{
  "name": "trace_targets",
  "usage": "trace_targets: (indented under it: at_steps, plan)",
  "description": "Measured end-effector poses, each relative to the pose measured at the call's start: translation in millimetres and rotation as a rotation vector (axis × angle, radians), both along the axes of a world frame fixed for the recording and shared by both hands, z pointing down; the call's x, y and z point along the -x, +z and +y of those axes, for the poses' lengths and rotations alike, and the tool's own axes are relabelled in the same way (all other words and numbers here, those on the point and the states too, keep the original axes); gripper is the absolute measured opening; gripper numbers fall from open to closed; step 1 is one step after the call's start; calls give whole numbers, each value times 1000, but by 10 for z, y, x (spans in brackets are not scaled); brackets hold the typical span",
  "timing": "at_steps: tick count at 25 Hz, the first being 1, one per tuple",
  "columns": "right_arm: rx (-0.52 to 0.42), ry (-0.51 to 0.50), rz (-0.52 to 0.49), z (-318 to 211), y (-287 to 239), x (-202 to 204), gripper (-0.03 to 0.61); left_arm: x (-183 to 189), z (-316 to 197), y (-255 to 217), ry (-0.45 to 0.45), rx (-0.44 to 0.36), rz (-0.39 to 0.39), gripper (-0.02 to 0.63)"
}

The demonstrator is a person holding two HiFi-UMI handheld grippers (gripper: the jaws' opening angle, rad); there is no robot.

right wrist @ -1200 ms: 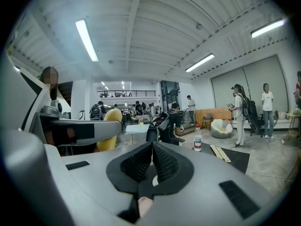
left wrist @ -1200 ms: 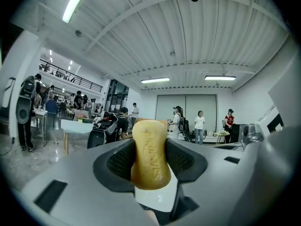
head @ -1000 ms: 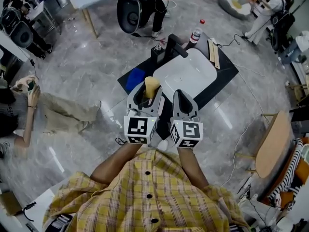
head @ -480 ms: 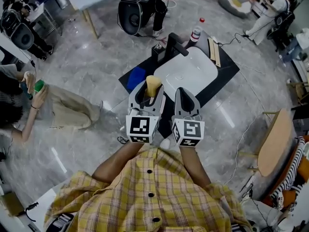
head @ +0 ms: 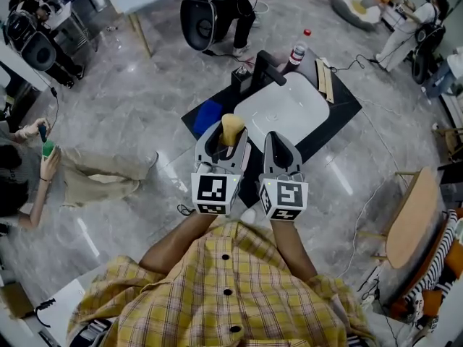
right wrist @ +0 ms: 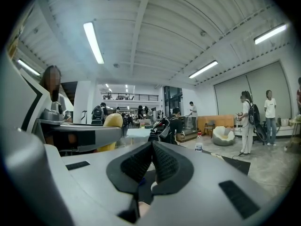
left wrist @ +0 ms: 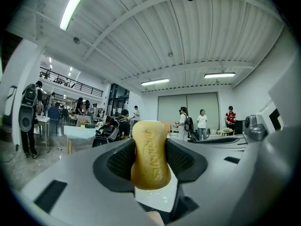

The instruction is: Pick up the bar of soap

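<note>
A yellow bar of soap [left wrist: 150,154] stands upright between the black pads of my left gripper [left wrist: 150,161], which is shut on it. In the head view the same bar of soap [head: 231,129] sticks out of the left gripper [head: 223,142], held above the near edge of the white sink [head: 286,110]. My right gripper [head: 279,149] hovers just to its right, jaws pressed together with nothing between them. In the right gripper view the right gripper [right wrist: 151,163] shows shut pads, and the bar of soap [right wrist: 113,121] appears at left.
A black faucet [head: 262,67] rises behind the sink on a dark mat [head: 340,100]. A blue sponge [head: 207,116] lies left of the sink, a bottle [head: 296,52] with a red cap behind it, a wooden board [head: 323,79] to its right. People stand and sit around the room.
Both grippers have stayed almost still with the soap held; the view shifted slightly. The seated person at left moved their hands.
</note>
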State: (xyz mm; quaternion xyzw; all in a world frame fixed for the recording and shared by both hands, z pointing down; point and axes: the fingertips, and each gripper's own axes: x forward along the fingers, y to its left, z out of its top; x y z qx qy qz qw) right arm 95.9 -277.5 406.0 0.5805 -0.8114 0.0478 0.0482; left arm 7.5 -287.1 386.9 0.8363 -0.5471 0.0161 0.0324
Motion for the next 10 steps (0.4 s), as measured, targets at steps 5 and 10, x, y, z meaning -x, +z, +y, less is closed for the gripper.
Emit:
trace_targets:
  at_steps: [5,10]
  plan:
    - [-2,-8,-1,1,-6,13,20,9,13,0,-9,5,-2,204]
    - [-9,-8,-2,-30,11,11,20,-1,-19,27,-6,5,-10,204]
